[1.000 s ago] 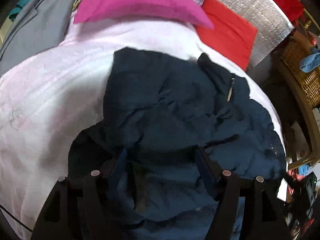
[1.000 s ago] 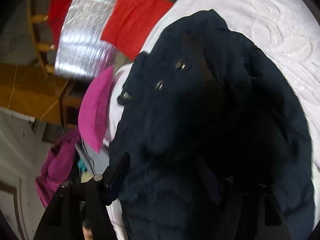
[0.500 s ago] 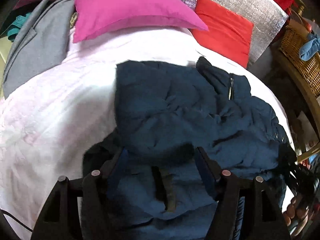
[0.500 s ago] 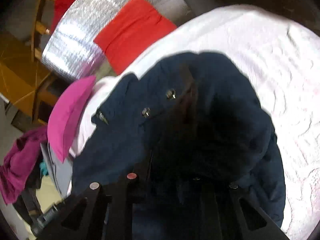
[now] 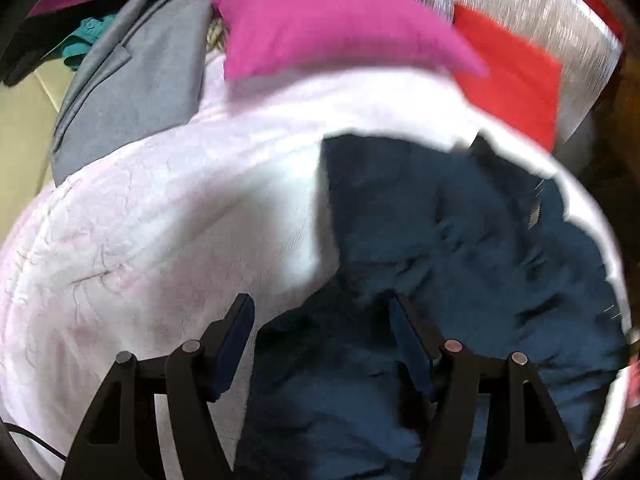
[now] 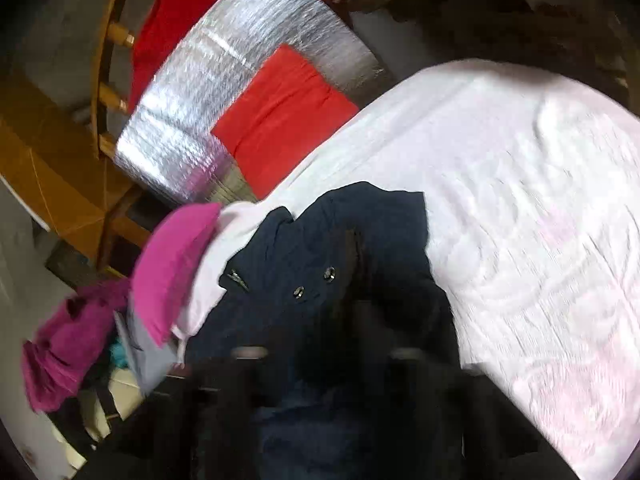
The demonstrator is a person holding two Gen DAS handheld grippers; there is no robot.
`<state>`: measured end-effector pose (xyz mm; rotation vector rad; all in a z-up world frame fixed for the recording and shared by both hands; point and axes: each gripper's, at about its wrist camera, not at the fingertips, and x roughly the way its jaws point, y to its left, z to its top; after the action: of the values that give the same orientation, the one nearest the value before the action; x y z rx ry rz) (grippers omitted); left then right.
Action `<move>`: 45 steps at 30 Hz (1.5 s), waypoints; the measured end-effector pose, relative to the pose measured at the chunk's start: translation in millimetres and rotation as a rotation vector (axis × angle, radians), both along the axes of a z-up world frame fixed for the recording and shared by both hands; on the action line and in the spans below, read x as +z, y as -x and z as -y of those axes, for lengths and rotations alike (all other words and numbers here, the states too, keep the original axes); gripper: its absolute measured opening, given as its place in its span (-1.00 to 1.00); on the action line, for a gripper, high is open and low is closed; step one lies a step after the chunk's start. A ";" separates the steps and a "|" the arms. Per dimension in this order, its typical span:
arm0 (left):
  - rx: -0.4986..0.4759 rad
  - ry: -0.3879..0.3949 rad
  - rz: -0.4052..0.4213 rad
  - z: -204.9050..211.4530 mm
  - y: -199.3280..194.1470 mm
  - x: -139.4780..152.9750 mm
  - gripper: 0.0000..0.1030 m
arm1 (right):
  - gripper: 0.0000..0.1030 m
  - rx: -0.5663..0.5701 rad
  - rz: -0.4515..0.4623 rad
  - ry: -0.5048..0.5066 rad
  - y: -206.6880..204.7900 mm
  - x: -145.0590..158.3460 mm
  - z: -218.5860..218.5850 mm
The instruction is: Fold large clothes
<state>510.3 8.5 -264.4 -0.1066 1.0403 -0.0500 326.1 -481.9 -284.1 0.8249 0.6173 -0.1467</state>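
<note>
On my left wrist view I see the left gripper (image 5: 320,320) with its jaws spread wide, hovering over the near edge of the dark navy jacket (image 5: 460,248), nothing between the fingers that I can confirm as pinched. The jacket is one crumpled, puffy garment lying on the pale pink bedspread (image 5: 160,220), toward its right side, with a short zipper (image 5: 534,216) showing. Behind it I count one magenta pillow (image 5: 320,28), one red cushion (image 5: 516,80) against a silver foil panel (image 5: 560,8), and one grey garment (image 5: 136,88) at far left. On the right wrist view two metal snaps (image 6: 314,283) show on the jacket front. The right gripper (image 6: 320,380) is blurred and dark against the fabric, so I cannot tell whether it is closed. No legible writing anywhere
</note>
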 end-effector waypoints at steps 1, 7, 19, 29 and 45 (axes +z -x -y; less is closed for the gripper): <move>-0.010 -0.007 -0.013 2.5 -2.1 -5.7 0.36 | -0.57 0.013 -0.009 0.009 -9.9 -1.4 -3.6; -0.041 -0.066 -0.042 9.3 -1.9 -16.0 0.38 | -0.60 0.072 -0.225 0.028 -60.0 -53.6 -21.2; -0.204 0.000 0.129 52.4 24.1 30.4 0.38 | -0.53 0.234 -0.035 0.123 -61.6 4.4 -90.5; -0.257 -0.092 0.027 74.8 21.3 -1.5 0.39 | -0.54 0.346 -0.187 0.022 -92.1 -43.0 -111.5; -0.002 -0.044 -0.026 -13.3 4.1 -5.2 0.39 | 0.42 -0.078 -0.116 -0.014 16.9 -26.6 39.2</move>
<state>506.2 21.8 -269.6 -0.0667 1.0673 -0.0272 309.2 -521.1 -310.6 0.8590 0.6959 -0.2629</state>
